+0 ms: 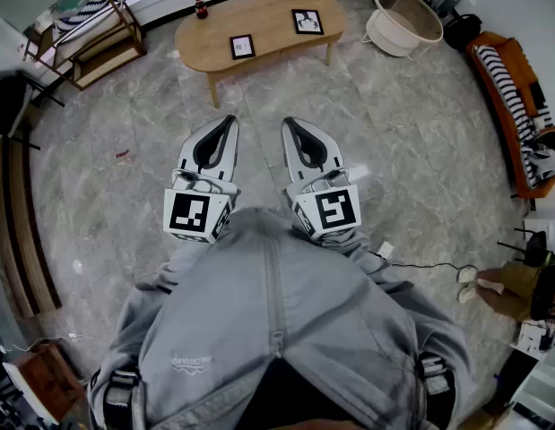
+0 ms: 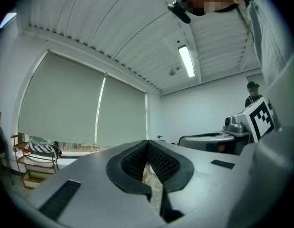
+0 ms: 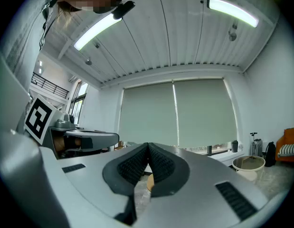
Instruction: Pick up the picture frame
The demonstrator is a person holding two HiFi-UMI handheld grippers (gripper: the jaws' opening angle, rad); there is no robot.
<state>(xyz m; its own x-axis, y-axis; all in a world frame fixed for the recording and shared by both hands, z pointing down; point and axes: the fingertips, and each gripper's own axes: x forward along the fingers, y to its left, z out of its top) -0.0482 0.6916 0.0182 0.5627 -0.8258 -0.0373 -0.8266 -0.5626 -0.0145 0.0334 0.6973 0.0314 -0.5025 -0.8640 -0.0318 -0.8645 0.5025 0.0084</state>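
Left fingers [image 2: 161, 161]: pressed together at the tips, ribbed black pads meeting, nothing pinched, only a sliver of floor visible through the gap lower down.
Right fingers [image 3: 132, 164]: same deal, shut tip to tip, nothing in there either.
Left gripper [image 1: 230, 119]: held level, pointing away from the body toward the table, empty.
Right gripper [image 1: 286, 122]: just beside the left one, roughly parallel, not touching it, also level and empty.
Left marker cube [image 1: 195, 213]: at the back end of the left gripper, black-and-white square facing up at the head view.
Right marker cube [image 1: 329, 211]: same spot on the right gripper, tilted a bit outward.
Grey jacket [image 1: 268, 312]: zipped up, filling the bottom of the head view, with sleeves running out to both grippers.
Floor [image 1: 125, 150]: grey marble-look tiles, a bare stretch between the grippers and the table.
Wooden table [image 1: 268, 12]: low, rounded, light wood, out ahead and well apart from both grippers.
Picture frame [image 1: 242, 47]: on the table near its front edge, left of centre, dark border, well apart from both grippers, roughly in line with the left one. Flat or propped up, can't tell from up here.
Second frame [image 1: 307, 21]: also on the table, toward the right end, apart from the first.
Red bottle [image 1: 201, 7]: small, dark cap, upright at the table's far left end.
White tub [image 1: 382, 36]: round, on the floor just past the table's right end.
Orange sofa [image 1: 498, 43]: along the right edge, striped blanket draped over it.
Wooden shelf [image 1: 102, 47]: far left corner, striped fabric on top.
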